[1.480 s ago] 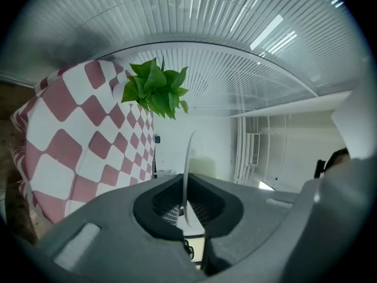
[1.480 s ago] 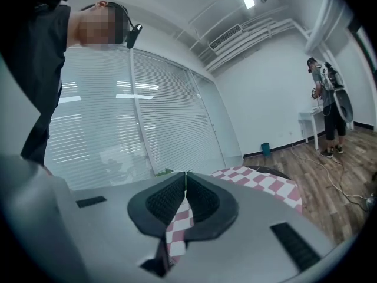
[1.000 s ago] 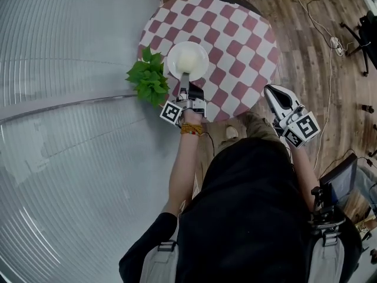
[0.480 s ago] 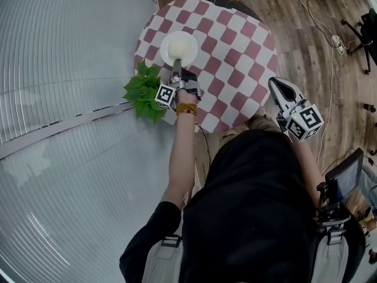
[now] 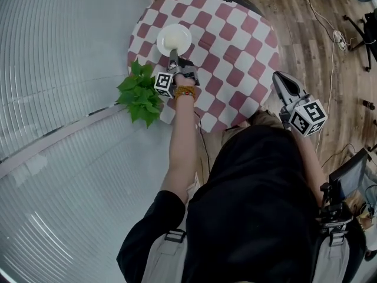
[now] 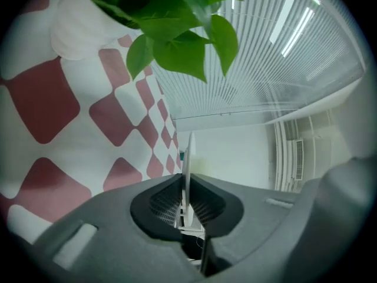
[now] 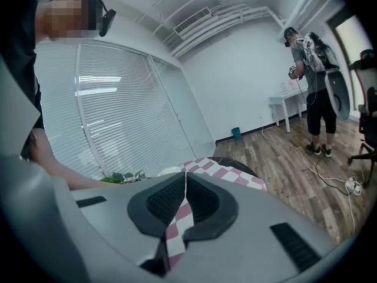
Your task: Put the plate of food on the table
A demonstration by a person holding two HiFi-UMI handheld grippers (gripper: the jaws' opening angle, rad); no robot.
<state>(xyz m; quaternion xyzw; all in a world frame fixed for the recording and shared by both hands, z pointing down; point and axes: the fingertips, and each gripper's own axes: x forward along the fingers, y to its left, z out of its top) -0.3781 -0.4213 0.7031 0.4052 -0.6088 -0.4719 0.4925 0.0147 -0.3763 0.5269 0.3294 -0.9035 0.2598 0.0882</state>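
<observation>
A white plate [image 5: 174, 39] with a pale mound of food hangs over the near-left part of the round checkered table [image 5: 235, 40]. My left gripper [image 5: 173, 54] is shut on the plate's near rim. In the left gripper view the plate [image 6: 188, 164] shows edge-on as a thin white line between the shut jaws, with the table [image 6: 53, 99] running alongside; I cannot tell if plate and cloth touch. My right gripper [image 5: 283, 79] is held off the table's right edge, its jaws [image 7: 185, 180] shut on nothing.
A leafy green plant [image 5: 139, 93] in a white pot [image 6: 76, 28] stands at the table's left edge, close beside my left gripper. Slatted blinds [image 5: 65, 52] fill the left side. Cables [image 5: 321, 22] lie on the wood floor at right, where another person [image 7: 312, 87] stands.
My left gripper has carried the plate farther out and leftward over the table, past the plant. The right gripper has barely moved.
</observation>
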